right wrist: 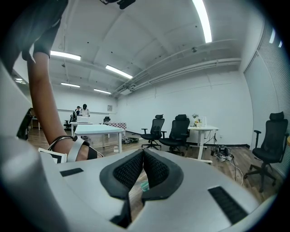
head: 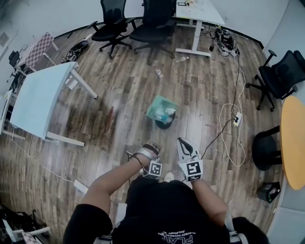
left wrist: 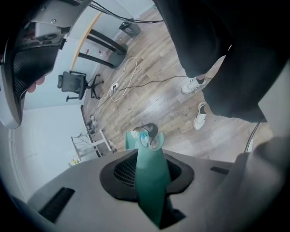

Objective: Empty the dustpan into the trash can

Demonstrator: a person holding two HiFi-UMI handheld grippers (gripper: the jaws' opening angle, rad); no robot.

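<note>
A teal dustpan (head: 161,108) hangs tilted over the small black trash can (head: 165,123) on the wood floor. In the left gripper view its long teal handle (left wrist: 150,158) runs between the jaws toward the pan (left wrist: 132,140) and the can (left wrist: 150,130). My left gripper (head: 149,145) (left wrist: 152,181) is shut on that handle and points steeply down. Beside it, my right gripper (head: 184,143) (right wrist: 142,168) is held nearly level with its pads touching and nothing between them.
Two black office chairs (head: 143,24) and a white desk (head: 198,14) stand at the back. A light-blue table (head: 40,97) is at the left, a round orange table (head: 293,143) at the right. A white cable (head: 228,124) and bottles (head: 158,73) lie on the floor.
</note>
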